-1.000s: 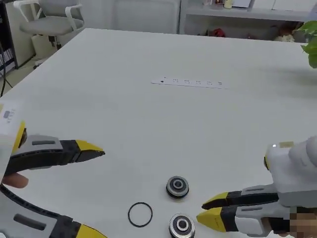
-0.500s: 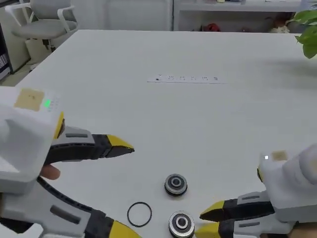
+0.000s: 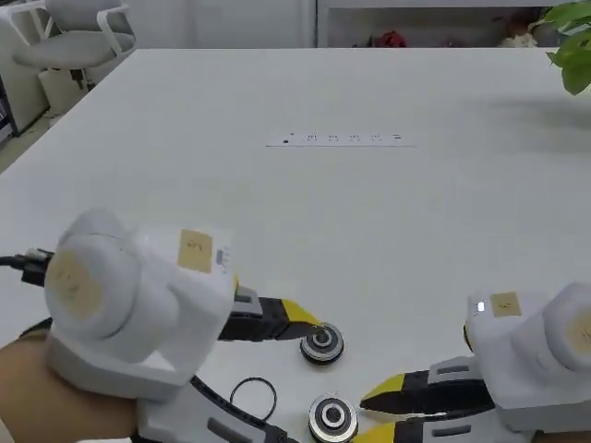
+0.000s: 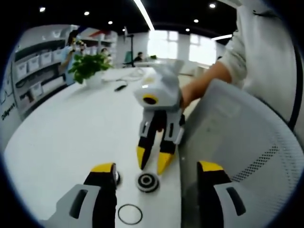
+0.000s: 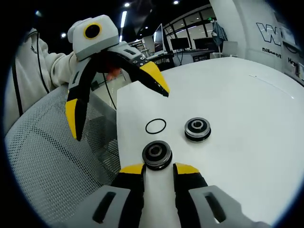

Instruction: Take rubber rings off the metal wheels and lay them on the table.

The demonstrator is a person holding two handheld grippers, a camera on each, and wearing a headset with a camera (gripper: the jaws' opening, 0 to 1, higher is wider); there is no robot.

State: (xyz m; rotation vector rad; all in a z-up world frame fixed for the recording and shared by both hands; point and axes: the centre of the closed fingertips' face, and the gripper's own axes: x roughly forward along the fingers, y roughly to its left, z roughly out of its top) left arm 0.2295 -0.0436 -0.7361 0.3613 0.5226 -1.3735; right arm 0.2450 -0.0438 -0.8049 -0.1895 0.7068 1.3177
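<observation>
Two metal wheels lie near the table's front edge, the far wheel (image 3: 322, 343) (image 5: 197, 129) and the near wheel (image 3: 332, 417) (image 5: 156, 154) (image 4: 148, 182). A loose black rubber ring (image 3: 253, 399) (image 5: 156, 126) (image 4: 130, 214) rests flat to their left. My left gripper (image 3: 272, 369) (image 4: 156, 168) is open wide above the ring, its upper jaw tip right beside the far wheel. My right gripper (image 3: 380, 413) (image 5: 159, 169) is open, its yellow tips just short of the near wheel, one on either side.
A white strip with sockets (image 3: 332, 138) lies mid-table. A plant (image 3: 572, 46) stands at the far right and an office chair (image 3: 74, 37) at the far left. A grey mesh chair back (image 5: 52, 156) sits close to the table's front edge.
My left gripper has swung right and inward over the ring, bringing its upper jaw tip to the far wheel. The right gripper has barely moved. Wheels and ring lie where they were.
</observation>
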